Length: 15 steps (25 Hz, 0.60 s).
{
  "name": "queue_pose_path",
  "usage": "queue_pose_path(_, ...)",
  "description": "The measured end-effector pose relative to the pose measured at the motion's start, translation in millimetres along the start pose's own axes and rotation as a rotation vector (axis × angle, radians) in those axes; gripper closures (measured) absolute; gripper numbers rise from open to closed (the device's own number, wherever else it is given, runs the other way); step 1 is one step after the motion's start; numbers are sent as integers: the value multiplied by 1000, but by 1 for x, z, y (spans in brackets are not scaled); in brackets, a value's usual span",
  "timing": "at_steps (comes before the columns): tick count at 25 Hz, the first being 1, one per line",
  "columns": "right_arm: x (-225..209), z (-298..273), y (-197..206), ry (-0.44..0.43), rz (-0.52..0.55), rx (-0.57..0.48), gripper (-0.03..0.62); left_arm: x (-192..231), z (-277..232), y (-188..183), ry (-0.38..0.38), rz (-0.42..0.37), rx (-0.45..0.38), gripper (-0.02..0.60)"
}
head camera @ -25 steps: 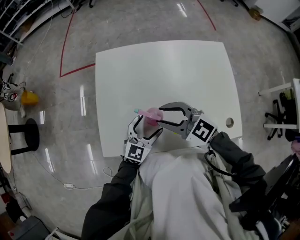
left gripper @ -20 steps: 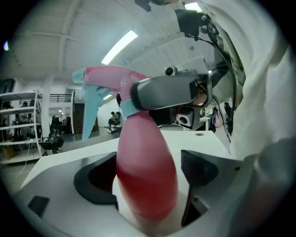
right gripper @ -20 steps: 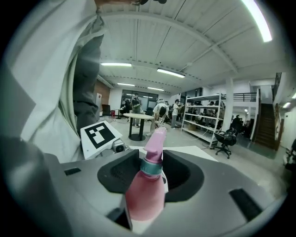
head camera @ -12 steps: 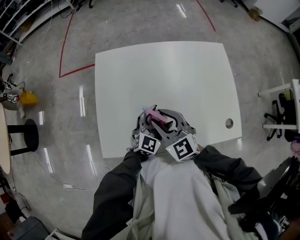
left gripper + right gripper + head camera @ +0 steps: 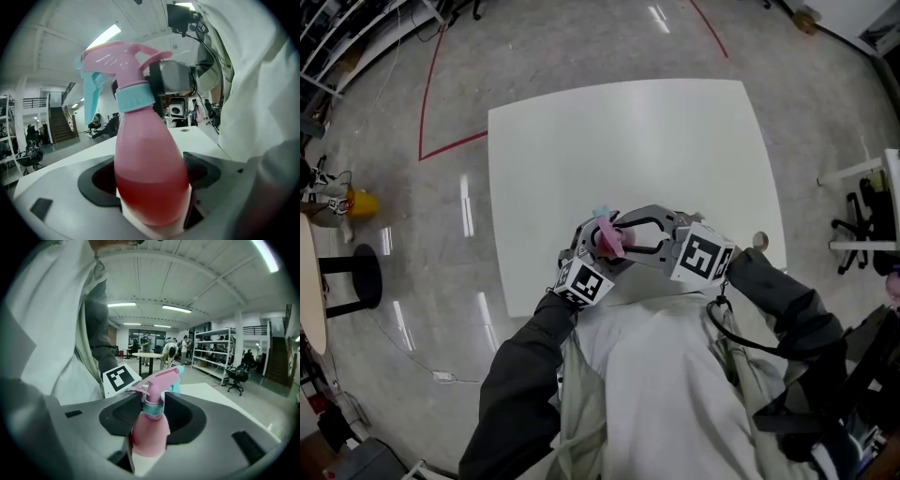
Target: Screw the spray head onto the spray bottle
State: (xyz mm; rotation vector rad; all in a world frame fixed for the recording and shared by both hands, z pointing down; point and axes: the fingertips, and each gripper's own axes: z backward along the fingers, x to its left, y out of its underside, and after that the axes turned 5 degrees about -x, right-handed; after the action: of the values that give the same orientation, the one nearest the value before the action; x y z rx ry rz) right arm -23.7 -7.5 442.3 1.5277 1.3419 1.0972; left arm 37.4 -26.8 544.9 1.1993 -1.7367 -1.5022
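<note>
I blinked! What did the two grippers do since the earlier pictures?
They swung together, then the right gripper swung back out rightward and the left gripper shifted back left. The left still holds the bottle, the right the spray head.

Spray bottle between left gripper and right gripper (above table's near edge).

Bright, ovhd strip lights; glare on floor; fisheye edges dark, blurry.

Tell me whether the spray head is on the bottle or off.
On. The head sits atop the bottle, its teal collar around the neck; whether it is screwed tight cannot be told.
</note>
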Motion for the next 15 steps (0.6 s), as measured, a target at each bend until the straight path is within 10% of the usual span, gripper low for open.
queue_pose_path(4,-5,-4,-1,67,-27,-43,477,2,0,-1,3,16,-3,158)
queue_pose_path(10,-7,11,8,608,44,-100,477,2,-9,-5,-55,47,-19,158)
queue_pose_path(15,4,29,2,468,162,-76,476,1,-11,-1,-33,33,-4,158)
